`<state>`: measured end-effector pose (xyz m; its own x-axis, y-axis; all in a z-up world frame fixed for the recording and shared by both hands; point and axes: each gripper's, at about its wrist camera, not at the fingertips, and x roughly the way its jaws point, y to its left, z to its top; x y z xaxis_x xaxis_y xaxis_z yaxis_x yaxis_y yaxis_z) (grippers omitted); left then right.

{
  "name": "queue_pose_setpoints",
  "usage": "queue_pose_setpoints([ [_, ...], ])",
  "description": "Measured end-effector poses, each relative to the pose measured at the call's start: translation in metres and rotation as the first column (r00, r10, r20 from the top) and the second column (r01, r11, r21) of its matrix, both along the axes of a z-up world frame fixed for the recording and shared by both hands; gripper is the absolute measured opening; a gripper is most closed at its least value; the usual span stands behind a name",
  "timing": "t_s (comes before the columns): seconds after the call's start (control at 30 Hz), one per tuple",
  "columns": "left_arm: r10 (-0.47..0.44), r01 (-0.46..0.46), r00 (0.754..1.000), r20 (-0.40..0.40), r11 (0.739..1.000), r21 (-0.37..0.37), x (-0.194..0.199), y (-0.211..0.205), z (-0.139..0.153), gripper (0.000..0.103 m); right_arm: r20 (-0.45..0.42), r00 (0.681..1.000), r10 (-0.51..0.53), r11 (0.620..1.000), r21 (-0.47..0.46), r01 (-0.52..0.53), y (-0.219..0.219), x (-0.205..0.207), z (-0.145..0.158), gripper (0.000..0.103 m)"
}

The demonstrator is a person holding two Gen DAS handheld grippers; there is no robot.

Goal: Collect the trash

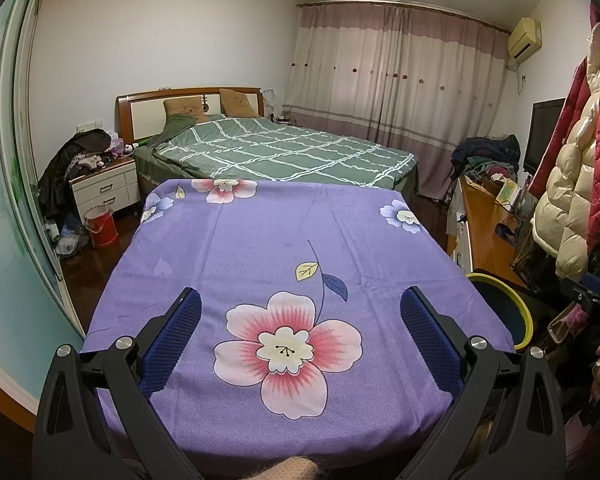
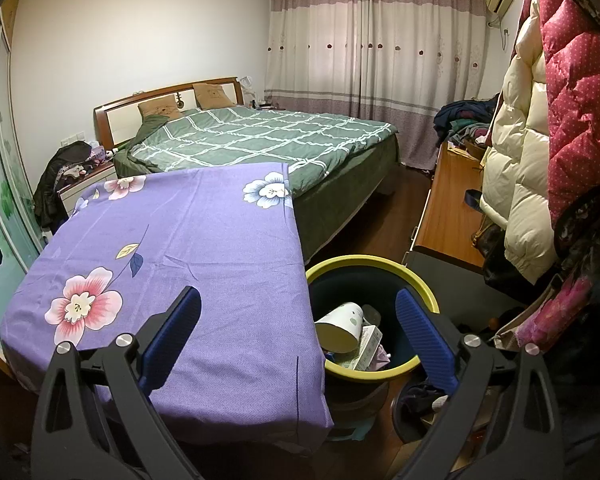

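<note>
A dark bin with a yellow rim (image 2: pixel 420 280) stands at the right edge of a table under a purple flowered cloth (image 2: pixel 204 256). Inside it lie a white paper cup (image 2: pixel 340 326), a small carton (image 2: pixel 370 346) and crumpled scraps. My right gripper (image 2: pixel 300 312) is open above the table's right edge and the bin, nothing between its blue pads (image 2: pixel 424 332). My left gripper (image 1: pixel 300 312) is open over the purple cloth (image 1: pixel 260 232), also empty. The yellow-rimmed bin (image 1: pixel 520 312) shows at the right in the left wrist view.
A bed with a green checked quilt (image 1: pixel 284 148) lies beyond the table. A nightstand piled with clothes (image 1: pixel 104 184) and a red bucket (image 1: pixel 100 226) stand at the left. A wooden desk (image 2: pixel 452 200) and hanging padded coats (image 2: pixel 540 120) fill the right side. The right gripper's body (image 1: pixel 592 304) shows at far right.
</note>
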<state>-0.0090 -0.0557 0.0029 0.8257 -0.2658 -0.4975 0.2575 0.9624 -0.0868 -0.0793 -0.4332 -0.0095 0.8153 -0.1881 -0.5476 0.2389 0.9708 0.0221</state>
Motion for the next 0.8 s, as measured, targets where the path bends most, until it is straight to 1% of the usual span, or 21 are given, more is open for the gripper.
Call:
queue_pose_setpoints([
  [0.8, -0.004, 0.004, 1.0, -0.001, 1.0, 0.001, -0.0001, -0.0009, -0.0042, 0.098, -0.001, 1.0, -0.001, 1.0, -0.001, 0.001, 0.0003, 0.001, 0.0001, 0.093],
])
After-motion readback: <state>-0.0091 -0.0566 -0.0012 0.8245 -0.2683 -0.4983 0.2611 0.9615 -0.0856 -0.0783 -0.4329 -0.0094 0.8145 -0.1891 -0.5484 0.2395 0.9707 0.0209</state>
